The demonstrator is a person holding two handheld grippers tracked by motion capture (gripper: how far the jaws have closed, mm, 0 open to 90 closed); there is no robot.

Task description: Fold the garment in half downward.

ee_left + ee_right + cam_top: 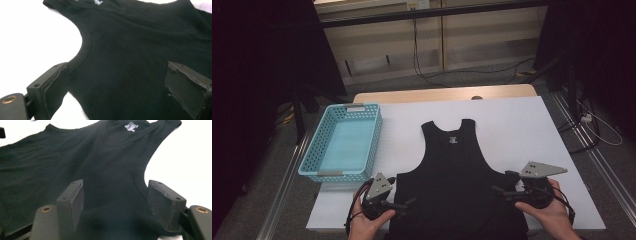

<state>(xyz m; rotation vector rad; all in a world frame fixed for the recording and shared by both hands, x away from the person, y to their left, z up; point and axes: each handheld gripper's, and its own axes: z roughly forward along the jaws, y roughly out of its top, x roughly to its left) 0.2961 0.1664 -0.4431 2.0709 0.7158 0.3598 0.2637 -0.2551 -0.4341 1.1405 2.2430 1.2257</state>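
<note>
We've got the black tank top point(457, 170) lying flat on the white worktop point(522, 130), neck end away from us. Left tongs point(404, 204) sit spread wide at its left side edge below the armhole, right tongs point(502, 192) spread wide at the right edge. Neither grips fabric. A turquoise basket point(312, 160) stands left of it.

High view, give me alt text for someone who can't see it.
A black tank top lies flat on a white table, with the left gripper and right gripper open at its two sides. A turquoise basket sits to the left.
</note>
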